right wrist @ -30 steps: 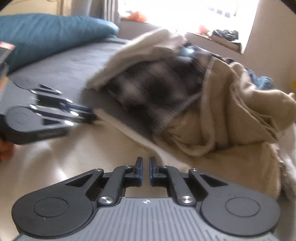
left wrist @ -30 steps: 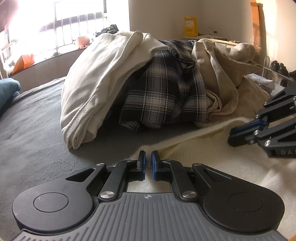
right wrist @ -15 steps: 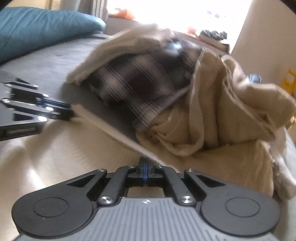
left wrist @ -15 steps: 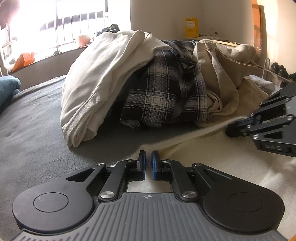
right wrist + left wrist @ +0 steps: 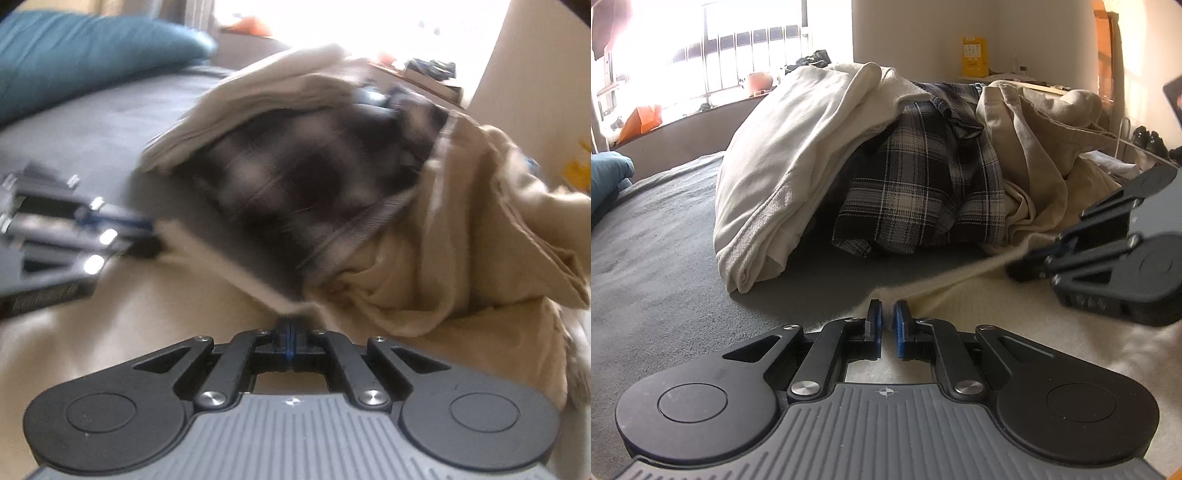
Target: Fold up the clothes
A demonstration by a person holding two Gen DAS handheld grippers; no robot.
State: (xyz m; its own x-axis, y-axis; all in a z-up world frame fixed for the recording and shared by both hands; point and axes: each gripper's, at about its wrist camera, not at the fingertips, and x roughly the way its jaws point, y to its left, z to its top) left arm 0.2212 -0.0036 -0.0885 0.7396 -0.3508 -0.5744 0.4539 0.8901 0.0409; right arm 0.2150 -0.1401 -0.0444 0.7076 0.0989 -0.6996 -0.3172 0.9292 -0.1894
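On the grey bed (image 5: 665, 236), a cream garment (image 5: 997, 317) lies flat before the clothes pile (image 5: 905, 166). Right tool (image 5: 289, 325): fingers closed on the garment's far edge. Left tool (image 5: 888, 325): narrow gap, over the garment's corner, gripping nothing.

Plaid shirt (image 5: 314, 177) in the right wrist view: motion-blurred, pattern smeared; left gripper (image 5: 147, 236) there: blurred, body cut off by the left edge; right gripper (image 5: 1015, 266) in the left wrist view: body cut off by the right edge, fingertips blurred against the cream cloth (image 5: 997, 306); yellow box (image 5: 974, 55): print too small to read; window sill (image 5: 701, 107) items: washed out by glare.
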